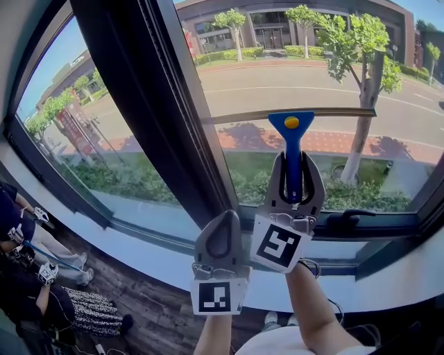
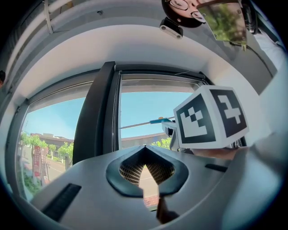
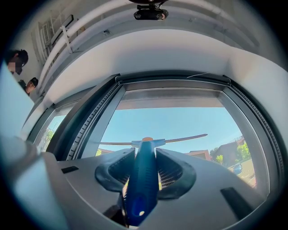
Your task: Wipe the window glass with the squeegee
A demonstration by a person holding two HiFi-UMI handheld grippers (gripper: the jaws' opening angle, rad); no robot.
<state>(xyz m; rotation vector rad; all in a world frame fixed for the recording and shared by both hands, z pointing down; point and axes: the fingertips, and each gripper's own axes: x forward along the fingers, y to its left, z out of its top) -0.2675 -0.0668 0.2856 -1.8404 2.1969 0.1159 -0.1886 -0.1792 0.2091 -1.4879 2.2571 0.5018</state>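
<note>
The squeegee (image 1: 292,142) is being pinched by its handle in the right gripper (image 1: 295,173), with its blade lying across the window glass (image 1: 277,83). The left gripper (image 1: 223,229) is being held just beside it, with its jaws pressed together on nothing.

Indoor room with a big street-facing window; we can't tell office or lab.
We see a dark-framed window (image 1: 319,163), white sill (image 1: 139,243), wood-plank floor (image 1: 149,301), seated people (image 1: 28,291), a ceiling camera (image 3: 150,14), and a road (image 1: 277,90) and trees (image 1: 357,41) outside.
</note>
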